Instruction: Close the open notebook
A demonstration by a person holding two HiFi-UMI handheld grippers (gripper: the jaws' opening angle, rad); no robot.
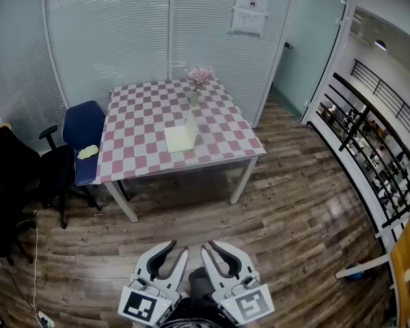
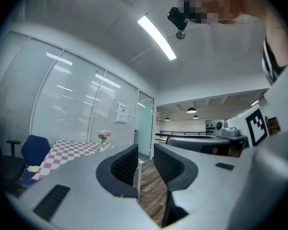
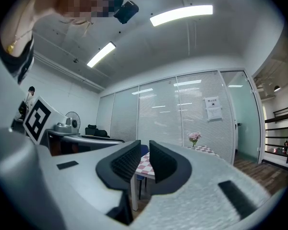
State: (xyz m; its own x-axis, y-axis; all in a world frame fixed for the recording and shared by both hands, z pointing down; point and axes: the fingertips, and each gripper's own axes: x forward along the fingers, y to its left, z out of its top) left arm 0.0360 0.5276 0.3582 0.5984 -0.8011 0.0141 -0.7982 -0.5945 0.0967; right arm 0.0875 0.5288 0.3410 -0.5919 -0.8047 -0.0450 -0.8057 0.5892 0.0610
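The open notebook (image 1: 181, 137), pale yellow-green, lies on the pink-and-white checked table (image 1: 140, 118) far ahead of me, with one part raised. A vase of pink flowers (image 1: 198, 82) stands behind it. Both grippers hang low at the bottom of the head view, far from the table. My left gripper (image 1: 178, 249) (image 2: 145, 150) shows a narrow gap between its jaws with nothing in it. My right gripper (image 1: 210, 247) (image 3: 144, 147) is likewise slightly open and empty. The checked table (image 2: 67, 150) (image 3: 145, 163) and the flowers (image 2: 104, 134) (image 3: 195, 137) appear small in both gripper views.
A blue chair (image 1: 82, 132) with a yellow cloth (image 1: 88, 152) stands at the table's left, a black office chair (image 1: 17, 176) further left. Glass walls with blinds and a paper notice (image 1: 250, 9) stand behind. A black railing (image 1: 376, 135) runs at the right. Wooden floor lies between me and the table.
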